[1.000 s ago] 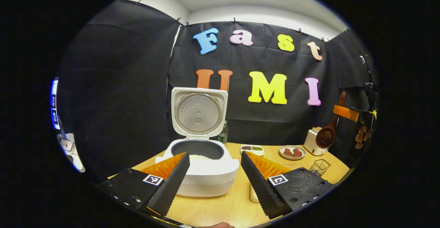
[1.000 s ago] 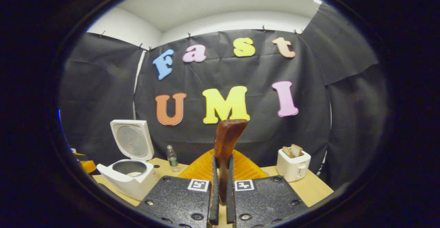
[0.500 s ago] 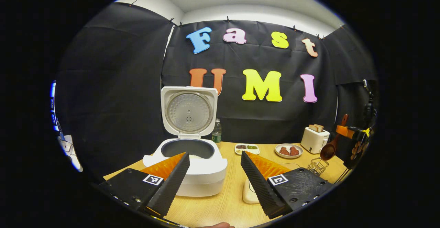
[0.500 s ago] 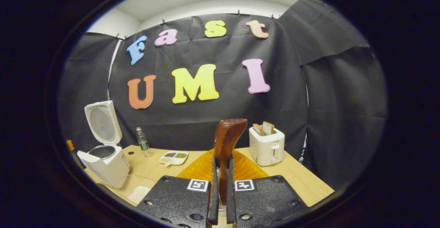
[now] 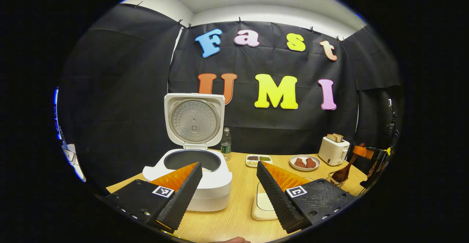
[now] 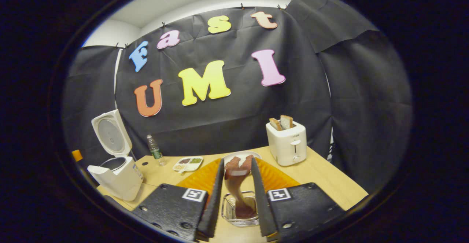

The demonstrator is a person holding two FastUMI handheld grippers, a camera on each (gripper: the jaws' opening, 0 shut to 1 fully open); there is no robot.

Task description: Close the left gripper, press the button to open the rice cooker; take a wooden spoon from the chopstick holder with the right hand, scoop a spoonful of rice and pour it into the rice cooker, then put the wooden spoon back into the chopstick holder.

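Observation:
The white rice cooker [image 5: 194, 184] stands with its lid [image 5: 194, 120] raised, and some white rice shows in its pot. My left gripper [image 5: 229, 163] hovers open in front of it, holding nothing. A flat white dish of rice [image 5: 263, 204] lies just below its right finger. My right gripper [image 6: 237, 160] is open above the wire chopstick holder [image 6: 229, 213]. The wooden spoon [image 6: 238, 188] stands bowl-down in the holder, loose between the fingers and blurred. In the left gripper view, the spoon [image 5: 344, 169] and holder [image 5: 335, 180] sit at the far right under the right gripper [image 5: 361, 151].
On the wooden table [image 5: 238, 213] a white toaster [image 6: 285, 144] with bread stands at the back right. A plate of brown food [image 5: 304, 162], a sectioned dish [image 5: 258, 159] and a water bottle [image 5: 226, 144] line the back. The rice cooker [image 6: 117, 177] is at the left.
My right gripper came down over the holder and opened, and the spoon dropped into the holder. The left gripper drew back a little and stayed open.

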